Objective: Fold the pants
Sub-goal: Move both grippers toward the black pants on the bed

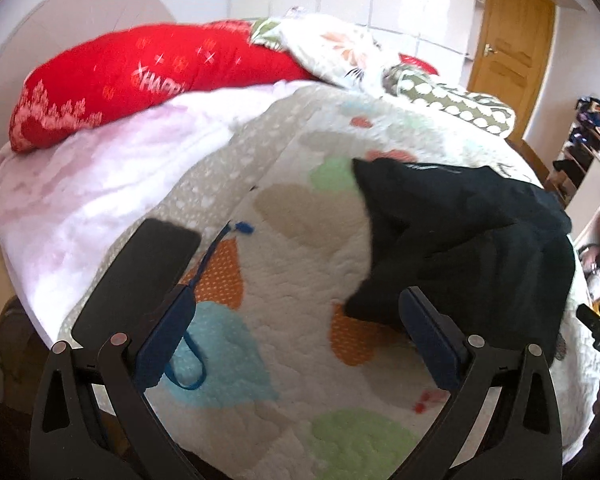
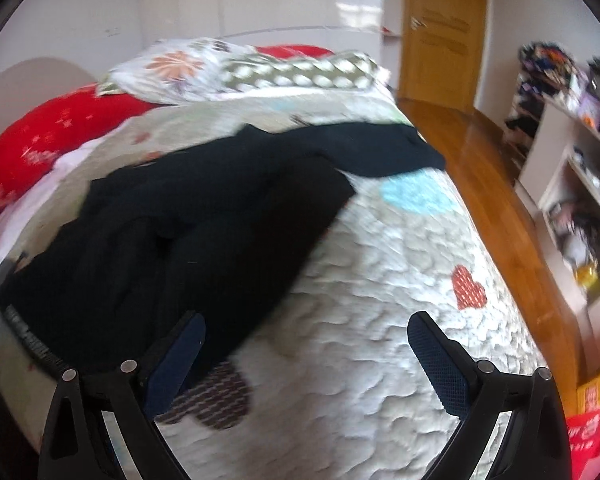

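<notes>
Black pants (image 1: 472, 240) lie rumpled on a quilted bedspread (image 1: 292, 248) with coloured hearts. In the left wrist view they fill the right side. My left gripper (image 1: 296, 328) is open and empty, above the quilt; its right finger (image 1: 432, 336) is at the pants' near edge. In the right wrist view the pants (image 2: 204, 220) spread over the left and middle of the quilt (image 2: 380, 280). My right gripper (image 2: 304, 356) is open and empty; its left finger (image 2: 176, 364) is over the pants' near edge.
A black phone (image 1: 140, 280) with a blue strap (image 1: 216, 252) lies on the quilt by my left finger. A red pillow (image 1: 140, 76) and patterned pillows (image 1: 340, 48) sit at the headboard. Wooden floor (image 2: 480, 168), a door (image 2: 444, 28) and cluttered shelves (image 2: 580, 184) lie to the bed's right.
</notes>
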